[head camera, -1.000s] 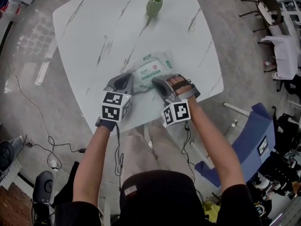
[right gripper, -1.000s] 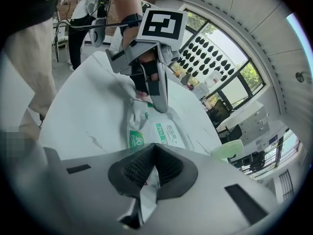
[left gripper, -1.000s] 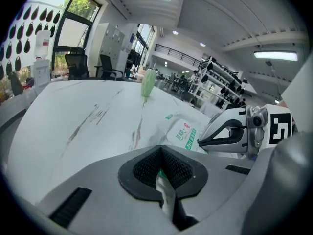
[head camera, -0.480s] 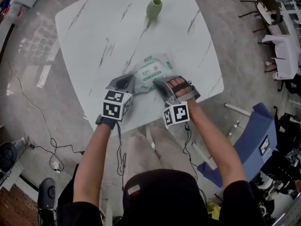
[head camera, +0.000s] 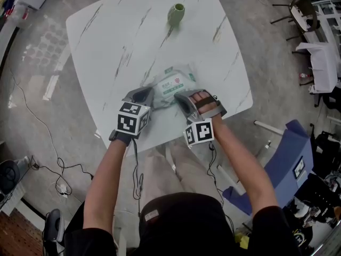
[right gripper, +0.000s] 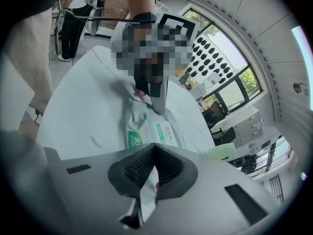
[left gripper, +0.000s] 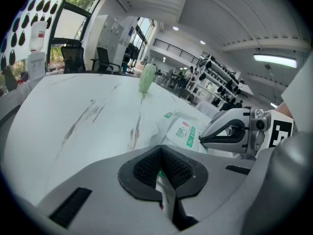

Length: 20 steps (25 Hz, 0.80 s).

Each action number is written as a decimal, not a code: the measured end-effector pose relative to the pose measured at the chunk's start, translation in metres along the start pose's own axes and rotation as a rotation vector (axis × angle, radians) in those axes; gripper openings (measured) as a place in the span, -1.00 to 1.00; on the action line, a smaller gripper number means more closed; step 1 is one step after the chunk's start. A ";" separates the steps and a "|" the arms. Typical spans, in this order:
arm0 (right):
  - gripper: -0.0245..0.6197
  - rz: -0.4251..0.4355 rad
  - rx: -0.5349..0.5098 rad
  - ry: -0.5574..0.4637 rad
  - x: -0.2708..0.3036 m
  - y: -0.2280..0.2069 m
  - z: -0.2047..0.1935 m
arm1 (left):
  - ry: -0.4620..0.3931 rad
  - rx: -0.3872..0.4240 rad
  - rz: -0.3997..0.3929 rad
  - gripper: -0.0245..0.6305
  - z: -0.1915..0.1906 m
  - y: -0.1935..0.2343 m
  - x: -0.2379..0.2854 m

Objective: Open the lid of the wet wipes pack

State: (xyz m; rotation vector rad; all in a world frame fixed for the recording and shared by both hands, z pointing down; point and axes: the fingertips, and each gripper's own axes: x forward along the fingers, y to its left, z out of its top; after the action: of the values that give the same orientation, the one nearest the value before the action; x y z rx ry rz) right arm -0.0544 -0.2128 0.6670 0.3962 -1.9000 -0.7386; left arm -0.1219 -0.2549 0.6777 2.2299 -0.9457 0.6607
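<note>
Head view: a soft, crinkly white wet wipes pack (head camera: 173, 85) with a green-printed label lies near the front edge of the rounded, grey-veined marble desk (head camera: 117, 31). It sits between the left gripper (head camera: 145, 96) and the right gripper (head camera: 181, 97). A glossy green vase (head camera: 176, 14) stands well apart.

Left gripper view: the jaws are pressed together on a thin fold of the pack's film. The label print is too small to read.

Right gripper view: the jaws pinch the film at the pack's opposite end.

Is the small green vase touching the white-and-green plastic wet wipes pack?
No, the small green vase stands near the white marble table's far edge, well apart from the wet wipes pack.
</note>
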 end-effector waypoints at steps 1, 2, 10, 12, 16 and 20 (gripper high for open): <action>-0.92 -0.002 -0.002 0.001 -0.001 -0.001 0.000 | 0.000 0.001 0.001 -0.90 0.000 0.000 0.000; -0.92 -0.003 -0.005 0.000 -0.001 -0.002 0.001 | -0.001 0.002 0.001 -0.90 0.000 0.000 0.000; -0.92 -0.018 -0.020 0.003 -0.006 -0.006 0.004 | -0.002 0.009 0.007 -0.90 0.000 -0.001 -0.001; -0.92 -0.018 -0.022 0.002 -0.007 -0.008 0.005 | -0.001 0.006 0.006 -0.90 -0.001 -0.001 -0.002; -0.92 -0.022 -0.027 0.001 -0.008 -0.011 0.006 | -0.005 0.009 0.008 -0.90 -0.001 -0.001 -0.002; -0.92 -0.021 -0.026 0.003 -0.009 -0.011 0.007 | -0.003 0.007 0.004 -0.90 0.000 -0.001 -0.002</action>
State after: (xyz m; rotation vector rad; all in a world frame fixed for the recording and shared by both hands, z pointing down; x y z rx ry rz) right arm -0.0571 -0.2140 0.6516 0.4016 -1.8841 -0.7753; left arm -0.1223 -0.2529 0.6762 2.2363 -0.9507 0.6634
